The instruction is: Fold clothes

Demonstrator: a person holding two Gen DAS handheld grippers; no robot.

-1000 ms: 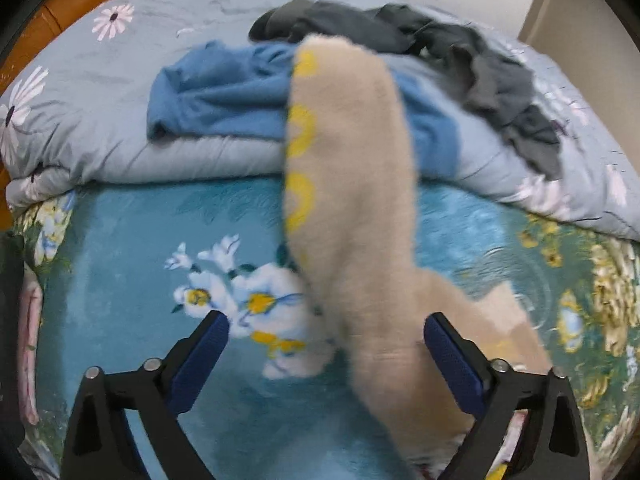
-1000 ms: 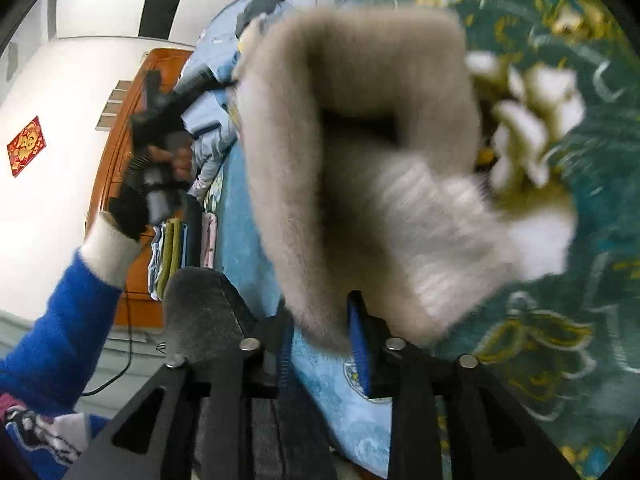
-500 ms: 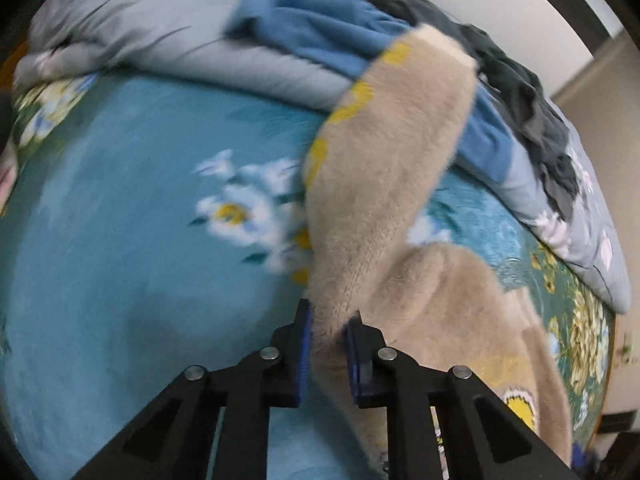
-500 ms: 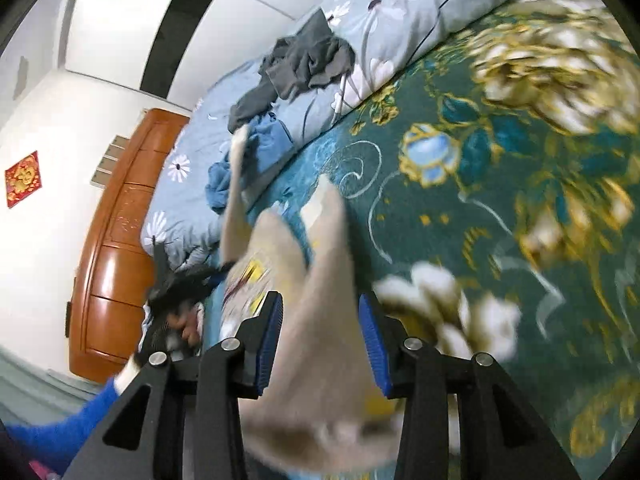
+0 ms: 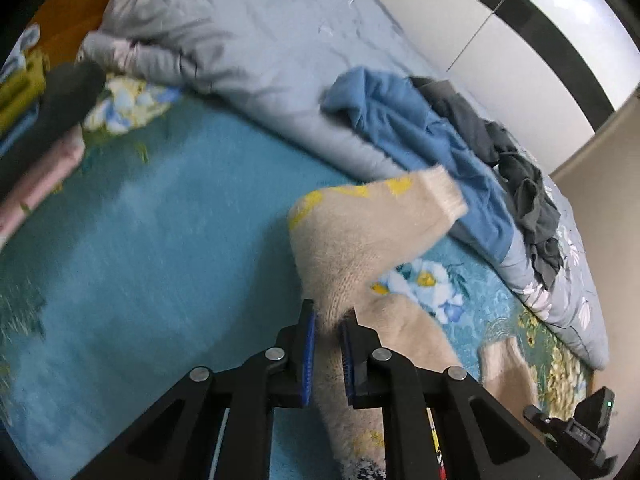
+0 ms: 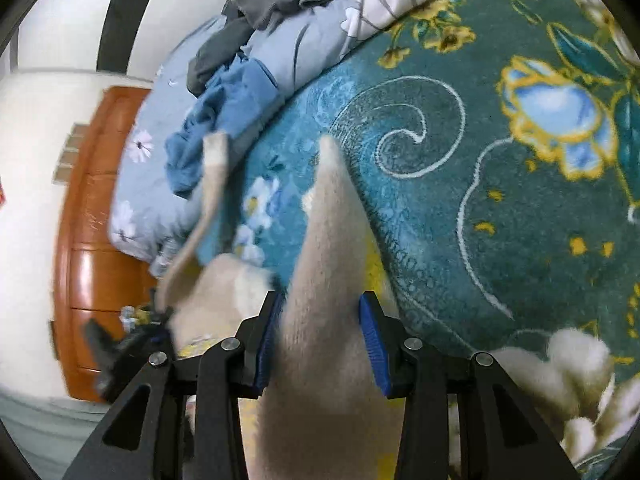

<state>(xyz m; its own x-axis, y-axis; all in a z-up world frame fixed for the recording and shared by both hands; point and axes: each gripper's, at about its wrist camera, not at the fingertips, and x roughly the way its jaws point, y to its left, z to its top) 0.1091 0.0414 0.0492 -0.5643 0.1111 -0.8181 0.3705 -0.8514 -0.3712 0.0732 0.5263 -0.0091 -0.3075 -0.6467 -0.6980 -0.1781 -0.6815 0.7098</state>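
Over the floral blanket (image 5: 132, 240), left gripper (image 5: 328, 328) now clamping the beige sweater's (image 5: 360, 236) sleeve.

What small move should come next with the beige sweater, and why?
Probably lower and spread it flat on the teal blanket: the left gripper pinches the beige sweater, whose sleeve hangs in the air, while the right gripper is open around another part.
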